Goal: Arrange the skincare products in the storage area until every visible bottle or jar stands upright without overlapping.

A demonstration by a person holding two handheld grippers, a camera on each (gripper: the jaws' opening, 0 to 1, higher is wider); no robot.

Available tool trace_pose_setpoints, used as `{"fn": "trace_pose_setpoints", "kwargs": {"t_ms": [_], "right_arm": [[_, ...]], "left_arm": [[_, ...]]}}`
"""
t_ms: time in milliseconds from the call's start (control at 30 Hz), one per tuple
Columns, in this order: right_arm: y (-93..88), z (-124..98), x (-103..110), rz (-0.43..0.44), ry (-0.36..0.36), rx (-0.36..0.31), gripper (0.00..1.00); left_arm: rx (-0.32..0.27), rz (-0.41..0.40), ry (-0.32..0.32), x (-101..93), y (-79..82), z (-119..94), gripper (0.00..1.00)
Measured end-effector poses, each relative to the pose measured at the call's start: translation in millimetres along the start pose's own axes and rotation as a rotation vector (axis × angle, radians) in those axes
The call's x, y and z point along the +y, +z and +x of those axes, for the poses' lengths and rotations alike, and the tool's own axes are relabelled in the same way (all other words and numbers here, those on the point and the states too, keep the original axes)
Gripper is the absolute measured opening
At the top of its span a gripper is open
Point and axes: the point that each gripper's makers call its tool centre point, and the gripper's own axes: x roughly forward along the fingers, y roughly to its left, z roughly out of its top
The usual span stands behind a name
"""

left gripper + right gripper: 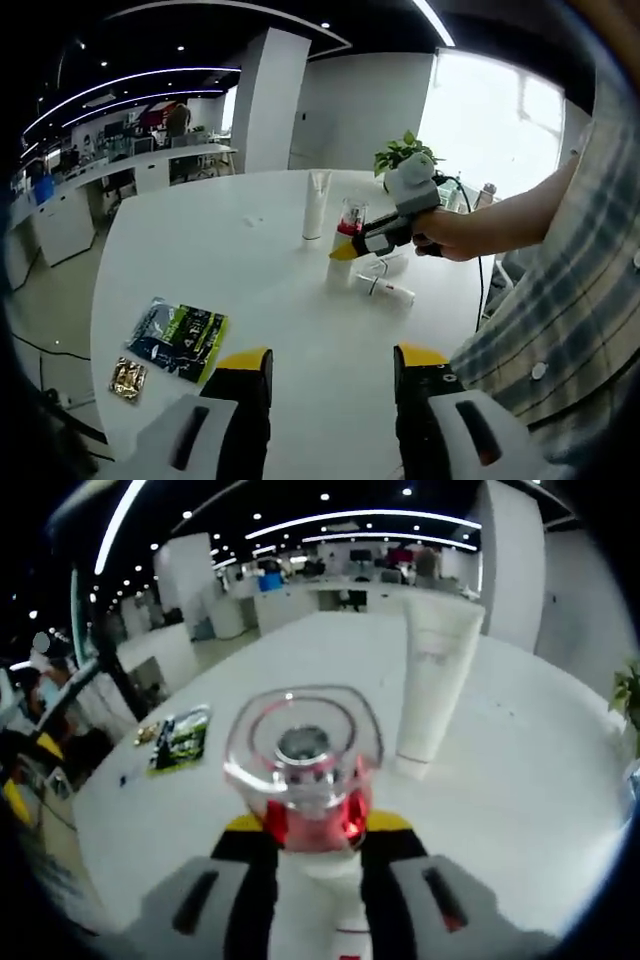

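Note:
A white bottle (305, 755) with a red collar and a clear cap stands between the yellow-tipped jaws of my right gripper (318, 825), which is shut on its body. In the left gripper view, that bottle (352, 212) stands upright near the table's far side, with the right gripper (348, 250) held on it by a person's hand. A tall white tube (317, 205) stands upright just left of it; the tube (432, 680) rises behind the bottle. A small white item (386, 289) lies flat near the bottle. My left gripper (332, 362) hangs open over the near table with nothing in it.
A round white table (250, 280) carries everything. A green and black packet (178, 338) and a small gold packet (127, 378) lie near its left edge; the green packet (178, 738) shows again. A potted plant (405, 152) stands at the far edge. A checked sleeve (560, 290) fills the right.

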Motion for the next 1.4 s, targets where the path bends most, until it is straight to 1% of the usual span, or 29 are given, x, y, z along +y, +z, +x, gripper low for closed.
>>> {"fn": "trace_pose_setpoints", "kwargs": {"t_ms": [100,133,167,200,267,333,433,467,500,533,700,767,833,1033,1100,1167,1267,1400], "right_arm": [[2.2,-0.6,4.1,-0.004,0.033,0.000,0.28],[3.3,-1.1,8.2,-0.036,0.048,0.000,0.28],[3.7,-1.8,9.9,-0.075,0.048,0.005,0.28],[5.5,-2.3,12.6,-0.099,0.049,-0.003,0.28],[7.8,-3.9,15.9,-0.103,0.061,-0.008,0.28],[14.1,-7.3,20.0,-0.108,0.078,-0.026,0.28],[24.8,-16.1,35.7,-0.175,0.140,-0.048,0.28],[26.4,-18.2,38.7,-0.188,0.151,-0.050,0.28],[27.9,-20.4,41.2,-0.190,0.157,-0.054,0.28],[30.8,-23.5,46.7,-0.201,0.182,-0.061,0.28],[42.8,-32.4,60.9,-0.183,0.248,-0.092,0.28],[49.6,-37.2,70.0,-0.169,0.297,-0.109,0.28],[55.0,-42.0,79.6,-0.175,0.350,-0.126,0.28],[66.7,-56.2,104.1,-0.214,0.483,-0.140,0.28],[67.6,-61.6,113.2,-0.255,0.534,-0.145,0.28],[66.9,-63.5,117.2,-0.266,0.551,-0.136,0.28],[61.7,-67.1,127.2,-0.334,0.591,-0.110,0.28],[55.8,-72.8,137.7,-0.377,0.639,-0.091,0.28]], "left_arm": [[-0.006,-0.001,0.001,-0.1,2.0,-0.3,0.50],[-0.009,0.001,0.002,0.1,3.0,-0.4,0.50],[-0.010,0.001,0.002,0.2,3.2,-0.4,0.50],[-0.011,0.003,0.002,0.5,3.6,-0.6,0.50],[-0.014,0.002,0.002,0.8,4.4,-0.9,0.50],[-0.018,-0.002,-0.002,0.7,5.1,-0.9,0.50],[-0.038,-0.009,-0.013,-0.4,9.8,-1.5,0.50],[-0.050,-0.019,-0.021,-0.5,13.3,-2.2,0.50],[-0.057,-0.020,-0.025,-0.5,15.4,-2.3,0.50],[-0.067,-0.019,-0.029,0.1,18.1,-2.1,0.50],[-0.080,-0.017,-0.032,3.0,25.8,-0.7,0.50],[-0.090,-0.018,-0.037,3.0,29.5,-0.8,0.50],[-0.099,-0.021,-0.042,2.4,32.5,-0.6,0.50],[-0.131,-0.028,-0.069,-2.0,41.6,1.4,0.50],[-0.140,-0.027,-0.078,-4.7,43.9,2.0,0.50],[-0.144,-0.026,-0.084,-6.2,44.9,2.4,0.50],[-0.151,-0.029,-0.089,-7.9,47.2,3.7,0.50],[-0.160,-0.027,-0.102,-11.3,50.4,4.4,0.50]]}}
